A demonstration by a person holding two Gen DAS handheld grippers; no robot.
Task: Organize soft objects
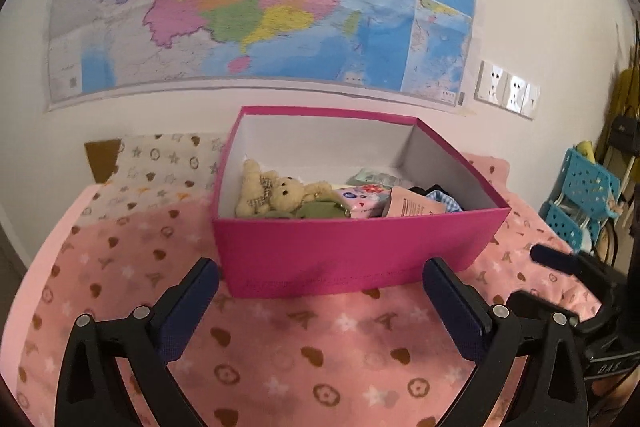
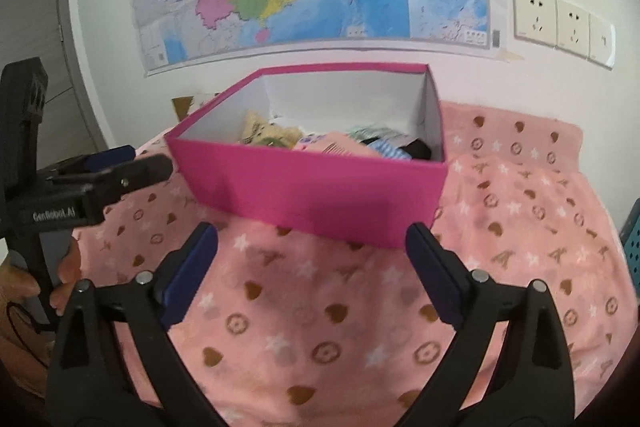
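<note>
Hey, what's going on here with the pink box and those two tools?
A person holds a tool in each hand over a pink patterned blanket, tidying soft items. The left tool and the right tool are both open and empty, stopped just short of the pink box. The box is open and already holds a cream teddy bear, a floral packet and other soft things. No loose items show on the blanket.
</note>
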